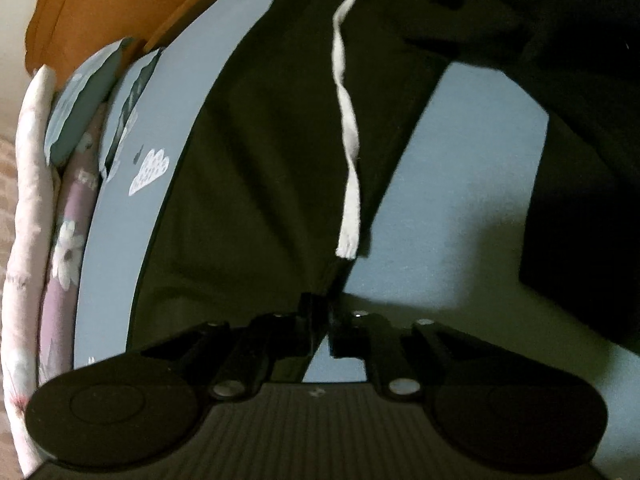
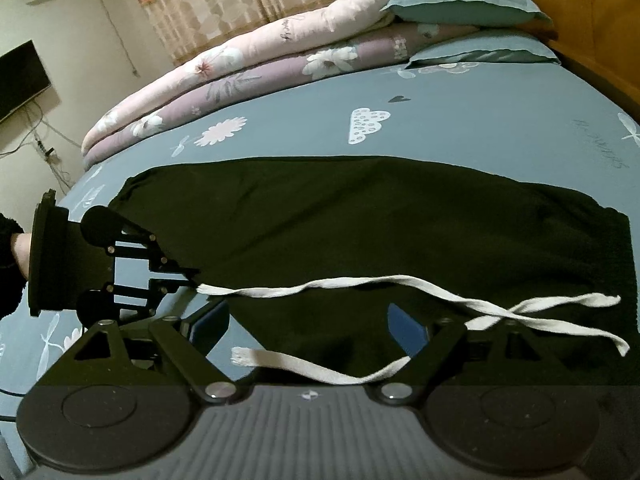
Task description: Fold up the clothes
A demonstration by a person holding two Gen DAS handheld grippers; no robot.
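A black garment with white drawstrings (image 2: 360,224) lies spread on the blue bedsheet (image 2: 460,132). My left gripper (image 1: 320,312) is shut on the garment's hem edge (image 1: 256,184); it also shows in the right wrist view (image 2: 192,276) at the garment's left end. One white drawstring (image 1: 346,128) runs down the cloth toward it. My right gripper (image 2: 308,328) is open over the garment's near edge, its blue pads (image 2: 404,328) on either side of the cloth, with drawstrings (image 2: 400,284) crossing between them.
Folded pink and purple quilts (image 2: 240,64) and blue pillows (image 2: 460,4) are stacked along the bed's far side. An orange wooden headboard (image 2: 580,20) stands at the right. A TV (image 2: 20,76) hangs on the wall at left.
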